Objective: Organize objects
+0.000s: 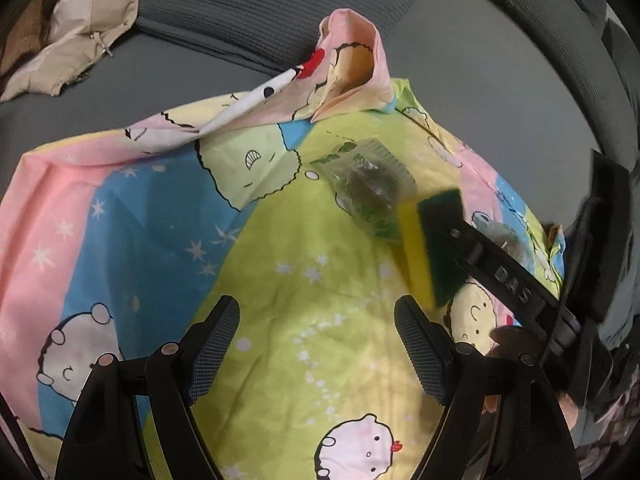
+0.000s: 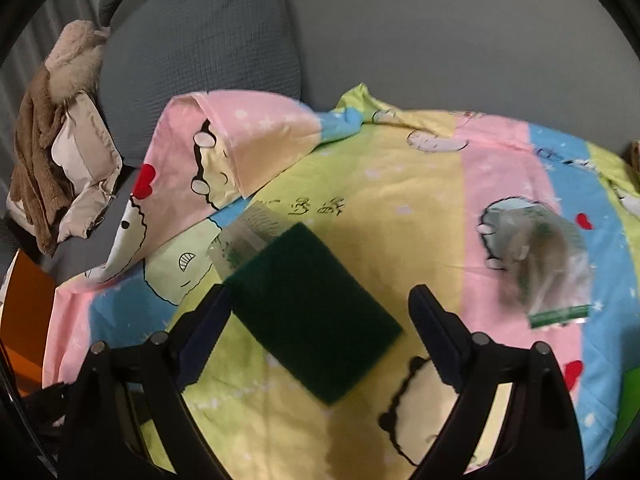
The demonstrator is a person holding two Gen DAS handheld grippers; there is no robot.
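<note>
At the bottom of the left wrist view, the left gripper [image 1: 316, 344] hangs over the cartoon-print sheet [image 1: 280, 280] with its jaws spread and nothing between them. Just beyond its right finger, at right of centre, a yellow-and-green sponge [image 1: 432, 248] stands tilted against the tip of the right gripper [image 1: 480, 256], which reaches in from the right edge.

In the right wrist view the right gripper [image 2: 320, 320] fills the lower frame, jaws wide apart. The sponge [image 2: 316, 312], green face up, sits between them, its left edge at the left finger [image 2: 208, 332] and a clear gap before the right finger; whether it is pinched or lying loose on the sheet [image 2: 400, 184] cannot be told, and the sponge is blurred.

Past the sponge, partly under its far corner, lies a clear packet with green print [image 2: 244, 236]. A second clear packet [image 2: 548, 264] lies at right on the pink stripe. Farther back the sheet is folded over at upper left, on a grey sofa [image 2: 440, 40]. A beige jacket [image 2: 80, 168] is heaped at the far left.
</note>
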